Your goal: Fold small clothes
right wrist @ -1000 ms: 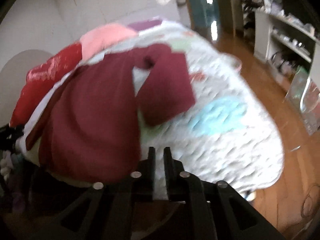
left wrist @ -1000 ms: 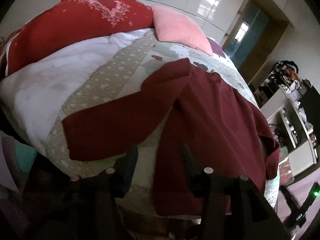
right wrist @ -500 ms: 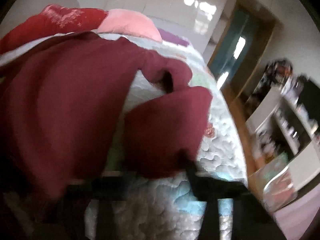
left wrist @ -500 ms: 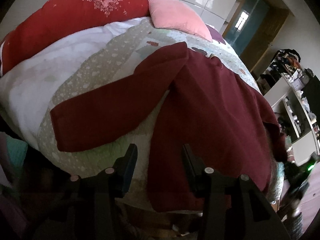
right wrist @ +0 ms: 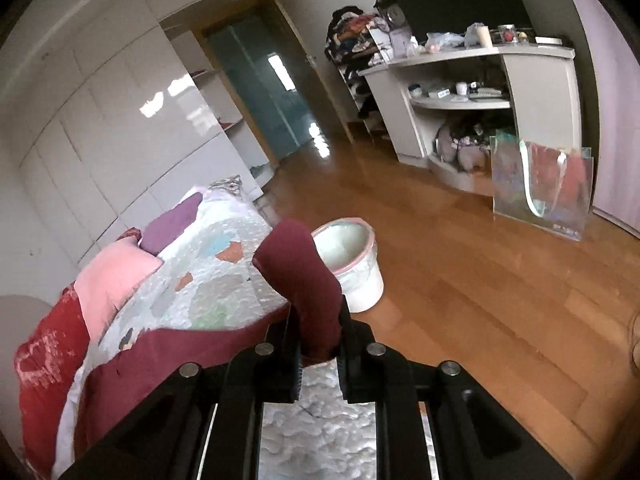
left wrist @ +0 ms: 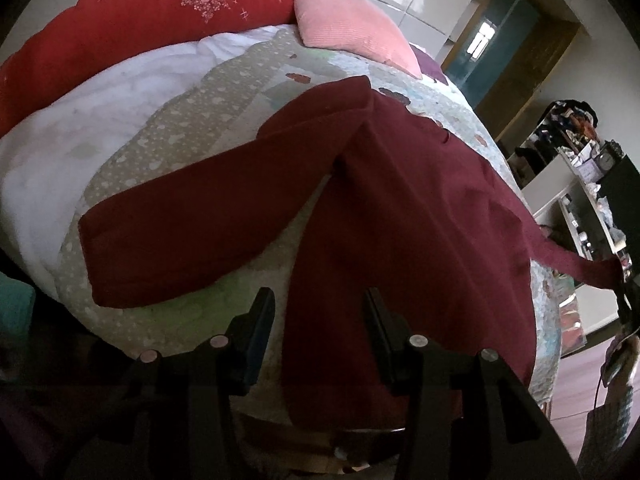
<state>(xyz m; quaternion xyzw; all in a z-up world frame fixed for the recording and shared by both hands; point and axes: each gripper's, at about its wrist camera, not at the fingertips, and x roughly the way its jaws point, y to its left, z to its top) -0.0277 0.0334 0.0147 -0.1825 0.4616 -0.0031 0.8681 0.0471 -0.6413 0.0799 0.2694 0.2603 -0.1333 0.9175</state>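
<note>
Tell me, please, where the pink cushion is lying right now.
The pink cushion lies at the bed's far end, beside the red pillow, beyond the maroon top.

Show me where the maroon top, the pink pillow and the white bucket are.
maroon top (left wrist: 420,232): left wrist view, on its body.
pink pillow (left wrist: 348,24): left wrist view, middle of cover.
white bucket (right wrist: 360,280): right wrist view, outer wall.

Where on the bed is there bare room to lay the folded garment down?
Free: the white stretch of quilt between the red cushion and the maroon top's outspread sleeve. Crowded: the middle and near edge under the top, whose other sleeve the right gripper grips.
</note>
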